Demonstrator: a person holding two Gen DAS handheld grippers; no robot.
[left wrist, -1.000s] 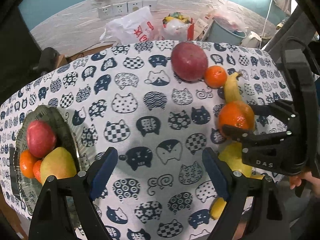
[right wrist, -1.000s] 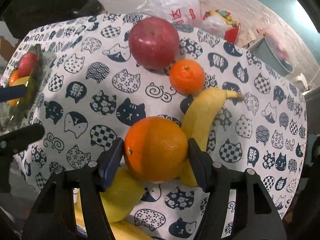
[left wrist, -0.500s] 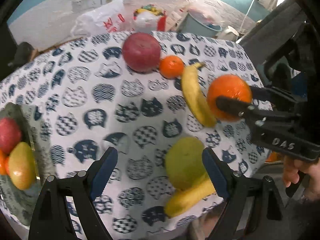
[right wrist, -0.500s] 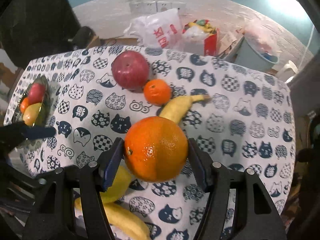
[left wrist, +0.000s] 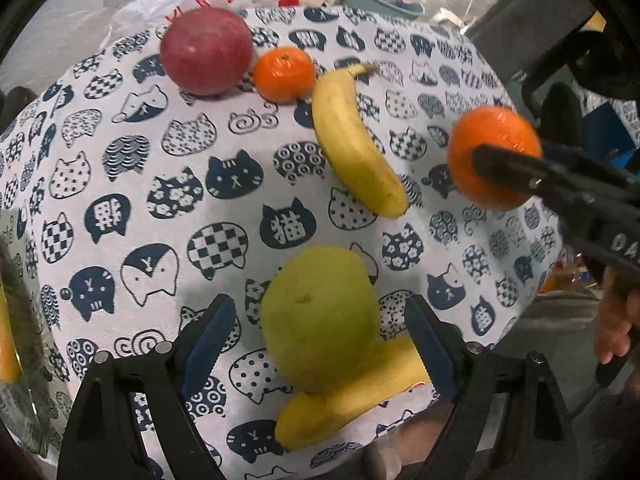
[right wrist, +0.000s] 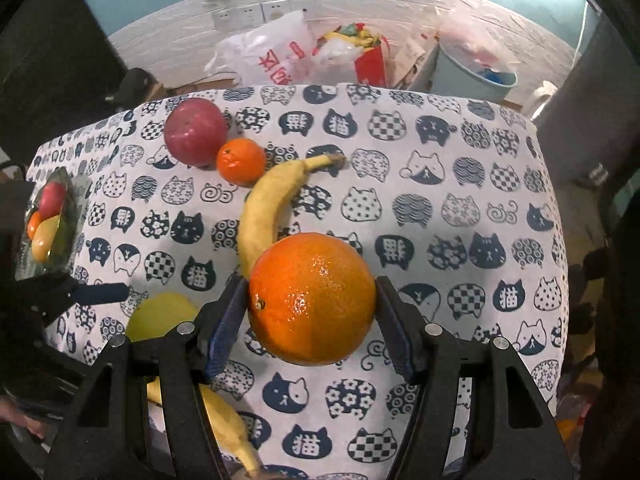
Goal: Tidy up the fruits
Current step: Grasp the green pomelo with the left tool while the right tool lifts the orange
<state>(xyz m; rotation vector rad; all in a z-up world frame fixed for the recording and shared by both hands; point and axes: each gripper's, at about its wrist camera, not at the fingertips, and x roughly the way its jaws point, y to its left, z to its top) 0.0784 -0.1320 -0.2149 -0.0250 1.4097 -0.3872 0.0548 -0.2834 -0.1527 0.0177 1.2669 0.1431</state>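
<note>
- Orange (right wrist: 312, 298) sits pinched between my right fingers (right wrist: 310, 326), lifted clear of the cat-print cloth (right wrist: 440, 240) on the bench.
- Left fingers (left wrist: 318, 350) are spread wide on either side of the green pear (left wrist: 320, 320), not touching it as far as I can tell.
- That pear rests on a banana (left wrist: 352, 396) near the cloth's edge.
- Further back: another banana (left wrist: 354, 148), a small mandarin (left wrist: 285, 74) and a red apple (left wrist: 206, 56), the last two touching.
- Plate (right wrist: 60, 256) at the far left holds more fruit, kinda blurry.
</note>
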